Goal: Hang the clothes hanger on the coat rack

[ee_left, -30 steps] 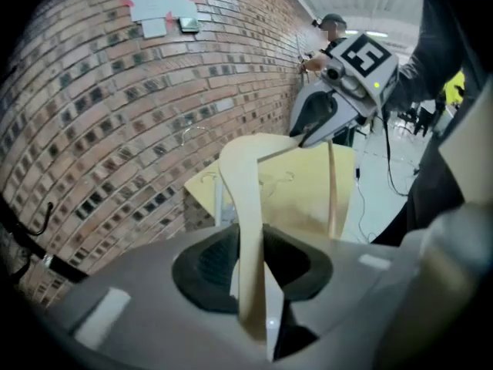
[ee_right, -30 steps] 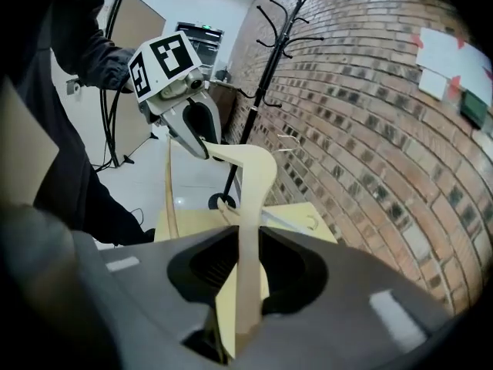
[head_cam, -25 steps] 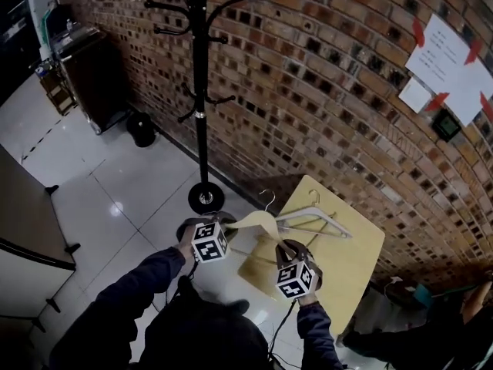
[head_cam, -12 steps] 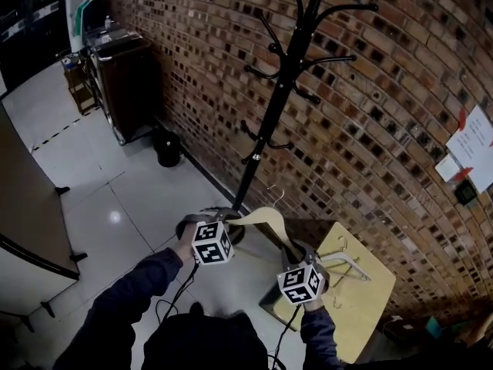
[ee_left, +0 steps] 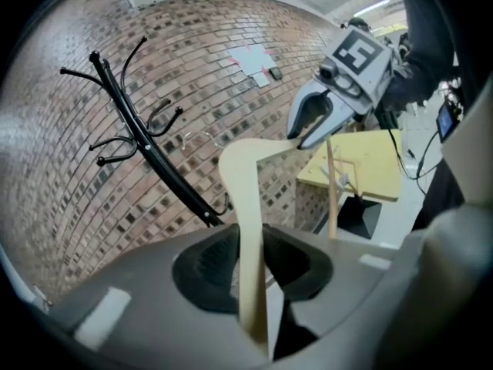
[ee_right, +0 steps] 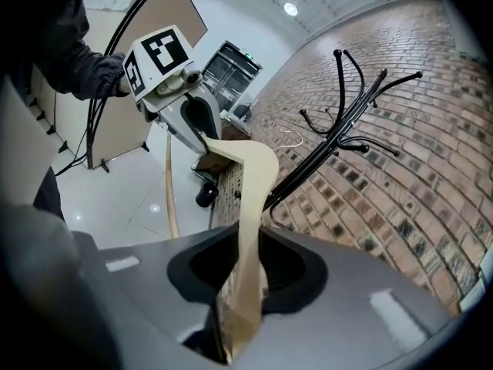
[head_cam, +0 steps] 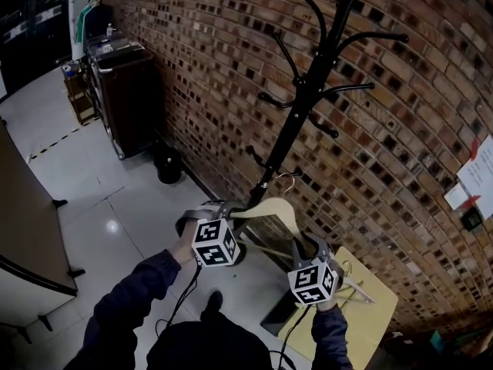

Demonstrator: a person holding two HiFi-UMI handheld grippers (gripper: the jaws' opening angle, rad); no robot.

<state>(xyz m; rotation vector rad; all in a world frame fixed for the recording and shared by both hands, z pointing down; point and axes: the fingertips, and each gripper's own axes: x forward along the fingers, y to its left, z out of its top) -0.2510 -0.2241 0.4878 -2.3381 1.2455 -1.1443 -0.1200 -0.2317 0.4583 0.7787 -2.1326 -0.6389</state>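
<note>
Both grippers have come up and away from the tabletop (head_cam: 379, 312) over the last second, carrying the hanger (head_cam: 271, 210) with them, and the rack (head_cam: 302, 110) now fills the middle of my head view. Nearest me, the left gripper (head_cam: 219, 207) has its jaws partly closed, pinching one end of the wooden hanger. The right gripper (head_cam: 306, 247) pinches the other end the same way, so the hanger spans the gap between them. Its wire hook (head_cam: 290, 177) stands up at the middle, close to the rack's pole and below the upper pegs. My worry is the hook. It is thin, and from here I cannot judge how it lines up with a peg, so it could slide past the tip or knock the pole and rock the rack. With only the ends pinched, a bump could also twist the hanger in the jaws. The low pegs stick out toward me and could snag it on the way up. Room is best to my left, over open floor (head_cam: 100, 199). The tabletop edge sits under my right gripper, and the brick wall (head_cam: 200, 68) stands just behind the rack, so there is little space beyond the pegs.
</note>
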